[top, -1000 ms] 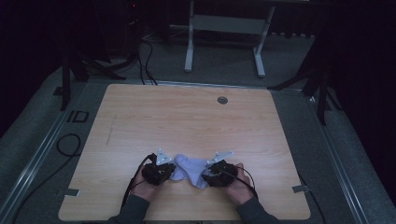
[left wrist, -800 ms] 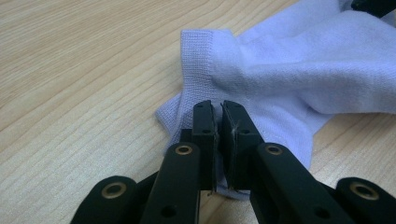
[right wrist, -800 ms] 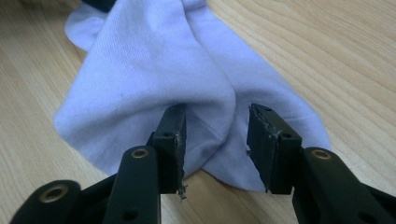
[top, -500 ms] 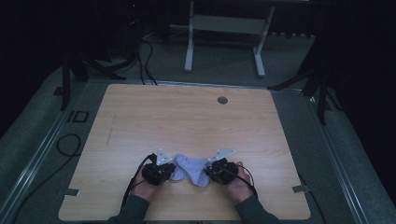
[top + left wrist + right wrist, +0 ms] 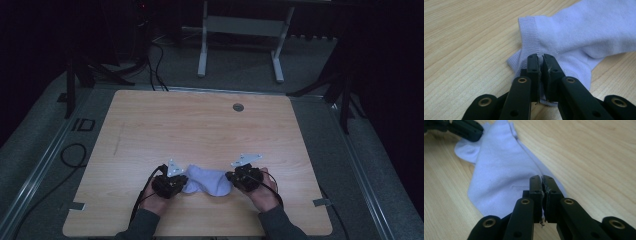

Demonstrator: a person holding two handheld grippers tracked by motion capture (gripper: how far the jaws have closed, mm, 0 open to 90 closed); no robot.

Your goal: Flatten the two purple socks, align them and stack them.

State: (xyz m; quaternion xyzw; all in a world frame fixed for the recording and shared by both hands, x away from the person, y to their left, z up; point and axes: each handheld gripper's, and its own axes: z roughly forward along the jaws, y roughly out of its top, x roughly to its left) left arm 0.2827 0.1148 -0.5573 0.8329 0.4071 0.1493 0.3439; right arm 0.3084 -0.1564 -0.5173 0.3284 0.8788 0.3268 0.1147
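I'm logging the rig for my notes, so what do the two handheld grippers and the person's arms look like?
Both the left gripper and right gripper are black, with brass-coloured rivets on jointed jaw links, flat rectangular pads, a grey three-cornered plate on top and a trailing black cable. The person wears dark grey sleeves.

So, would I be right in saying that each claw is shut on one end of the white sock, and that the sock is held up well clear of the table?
Not quite. The left claw and the right claw are each shut on an end of the white sock, but it is not held up: both gripper views show it lying on the wooden table.
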